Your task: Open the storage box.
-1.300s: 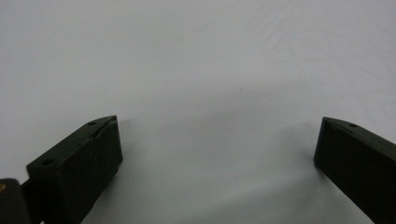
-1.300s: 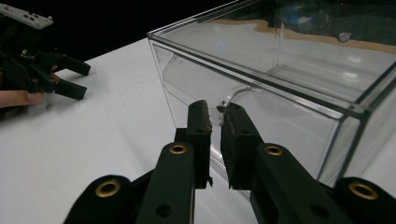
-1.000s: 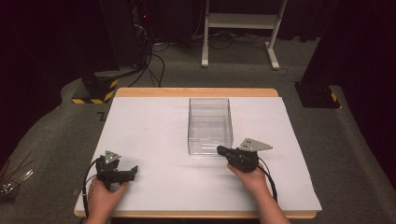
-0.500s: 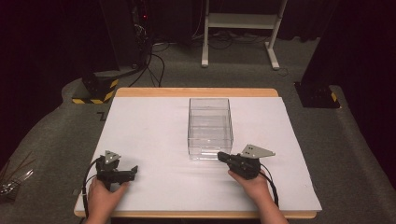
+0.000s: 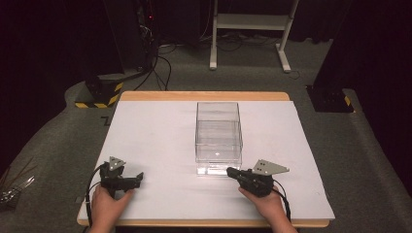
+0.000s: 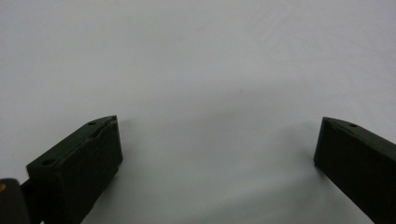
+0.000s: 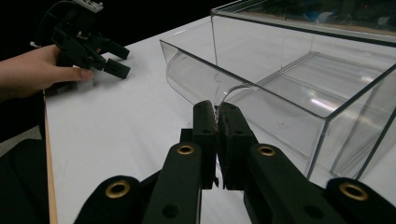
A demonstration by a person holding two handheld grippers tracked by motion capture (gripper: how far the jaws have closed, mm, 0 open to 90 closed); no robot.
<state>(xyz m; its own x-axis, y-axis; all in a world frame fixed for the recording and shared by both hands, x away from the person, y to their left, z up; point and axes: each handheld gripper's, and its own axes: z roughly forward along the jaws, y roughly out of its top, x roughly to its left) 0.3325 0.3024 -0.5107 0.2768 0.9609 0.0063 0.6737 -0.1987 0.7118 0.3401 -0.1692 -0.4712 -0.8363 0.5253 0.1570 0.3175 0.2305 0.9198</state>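
A clear plastic box (image 5: 218, 127) stands at the middle of the white table (image 5: 145, 136), long side running away from me. Its clear drawer (image 5: 217, 168) sticks out a little at the near end. My right gripper (image 5: 230, 171) is at that end, shut on the drawer's curved front lip (image 7: 196, 86); in the right gripper view the jaws (image 7: 217, 112) meet on the thin clear edge. My left gripper (image 5: 139, 176) rests on the table at the front left, open, nothing between its fingers (image 6: 88, 154). It is also seen from the right gripper view as the left gripper (image 7: 114, 58).
The table's wooden edge (image 5: 204, 96) borders the white sheet. Beyond it on the grey floor stand a white frame (image 5: 250, 29), a black block with hazard stripes (image 5: 99, 92) and cables. Metal tools (image 5: 12, 187) lie on the floor at far left.
My right gripper has drawn back toward the table's near edge, and the drawer's front has come out of the box with it. The left gripper has stayed put.
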